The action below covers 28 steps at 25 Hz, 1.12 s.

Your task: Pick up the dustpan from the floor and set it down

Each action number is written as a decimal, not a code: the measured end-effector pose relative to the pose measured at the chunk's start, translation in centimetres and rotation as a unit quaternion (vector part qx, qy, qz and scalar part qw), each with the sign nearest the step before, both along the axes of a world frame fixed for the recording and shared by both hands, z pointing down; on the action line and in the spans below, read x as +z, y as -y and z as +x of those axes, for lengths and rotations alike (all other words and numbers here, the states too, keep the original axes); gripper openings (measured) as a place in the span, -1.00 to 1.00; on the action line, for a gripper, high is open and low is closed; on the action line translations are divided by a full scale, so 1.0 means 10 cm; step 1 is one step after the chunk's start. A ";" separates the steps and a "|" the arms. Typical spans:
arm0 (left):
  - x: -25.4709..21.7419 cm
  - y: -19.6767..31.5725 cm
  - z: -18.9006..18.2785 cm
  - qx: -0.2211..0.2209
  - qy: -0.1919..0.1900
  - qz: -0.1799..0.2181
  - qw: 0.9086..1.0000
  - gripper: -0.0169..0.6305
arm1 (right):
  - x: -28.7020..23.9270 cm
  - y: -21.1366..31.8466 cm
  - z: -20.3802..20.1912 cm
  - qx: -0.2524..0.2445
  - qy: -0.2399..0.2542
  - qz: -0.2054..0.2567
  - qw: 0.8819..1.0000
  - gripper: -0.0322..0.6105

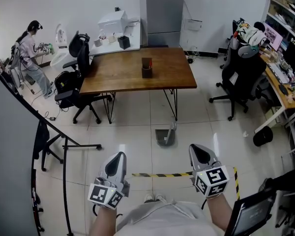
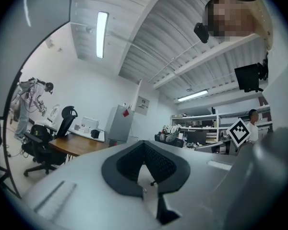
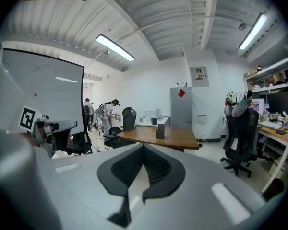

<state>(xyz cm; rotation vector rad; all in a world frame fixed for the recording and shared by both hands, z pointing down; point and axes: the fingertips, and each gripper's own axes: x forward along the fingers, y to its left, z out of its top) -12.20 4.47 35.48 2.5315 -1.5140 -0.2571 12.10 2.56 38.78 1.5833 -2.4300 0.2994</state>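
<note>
A grey dustpan [image 1: 165, 136] lies on the tiled floor just in front of the brown table [image 1: 113, 80], its handle leaning up toward the table leg. Both grippers hover low in the head view, nearer to me than the dustpan and well apart from it. My left gripper [image 1: 119, 156] sits down-left of the dustpan, and its jaws meet at the tip with nothing between them [image 2: 144, 145]. My right gripper [image 1: 199, 151] sits down-right of it, jaws also shut and empty [image 3: 144, 147]. Neither gripper view shows the dustpan.
A dark holder [image 1: 146, 68] stands on the table. Black office chairs flank it at the left [image 1: 78, 87] and right [image 1: 241, 75]. Yellow-black tape [image 1: 162, 174] crosses the floor between the grippers. A board on a black stand [image 1: 64, 146] fills the left side. A person [image 1: 29, 53] works far left.
</note>
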 end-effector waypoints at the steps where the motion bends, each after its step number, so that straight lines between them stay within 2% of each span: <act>1: -0.01 0.00 -0.01 0.002 0.003 0.001 1.000 -0.90 | -0.01 -0.01 -0.04 -0.003 0.002 0.000 1.000 -0.89; 6: 0.00 -0.04 -0.06 0.010 0.004 -0.006 1.000 -0.90 | 0.02 -0.05 -0.21 -0.011 -0.010 -0.006 1.000 -0.89; 12: -0.10 -0.02 -0.14 0.006 0.004 -0.003 1.000 -0.90 | -0.04 -0.04 -0.33 -0.019 0.003 -0.005 1.000 -0.89; 18: -0.13 -0.01 -0.18 0.004 0.003 0.000 1.000 -0.90 | -0.12 -0.06 -0.37 -0.021 -0.008 0.010 1.000 -0.89; 24: -0.14 -0.06 -0.13 0.007 0.007 0.006 1.000 -0.90 | -0.38 -0.13 -0.40 -0.023 -0.022 0.055 0.998 -0.89; 28: -0.16 -0.07 -0.12 0.009 0.009 0.010 1.000 -0.90 | -0.40 -0.12 -0.37 -0.019 -0.023 0.056 0.998 -0.89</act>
